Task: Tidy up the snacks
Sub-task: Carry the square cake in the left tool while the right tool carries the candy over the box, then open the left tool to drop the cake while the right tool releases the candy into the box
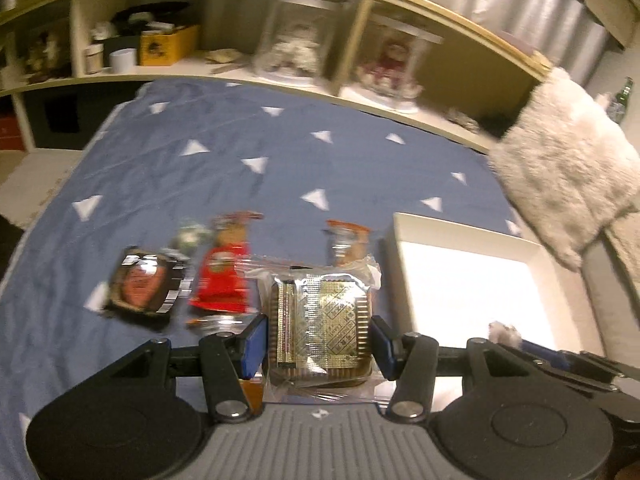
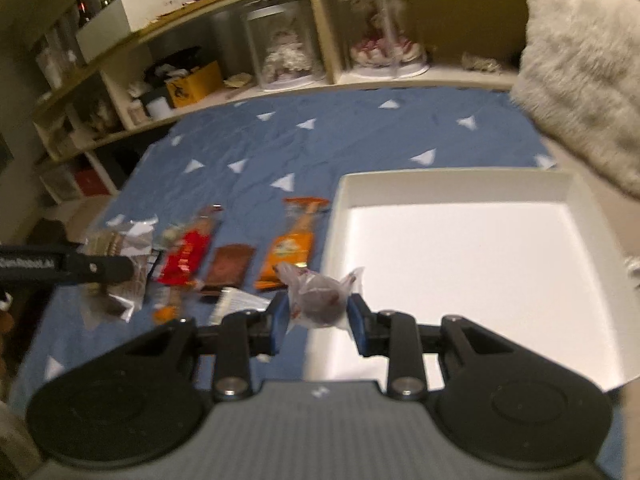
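My left gripper is shut on a square biscuit pack in clear and gold wrap, held above the blue cloth just left of the white box. My right gripper is shut on a small clear-wrapped dark sweet, held at the left rim of the white box. On the cloth lie a red packet, an orange packet, a dark round-faced pack and a brown flat pack. The left gripper's arm shows at the left edge of the right wrist view.
A blue cloth with white triangles covers the surface. A shelf unit with jars, boxes and dolls runs along the far side. A fluffy grey cushion leans at the right, beside the box.
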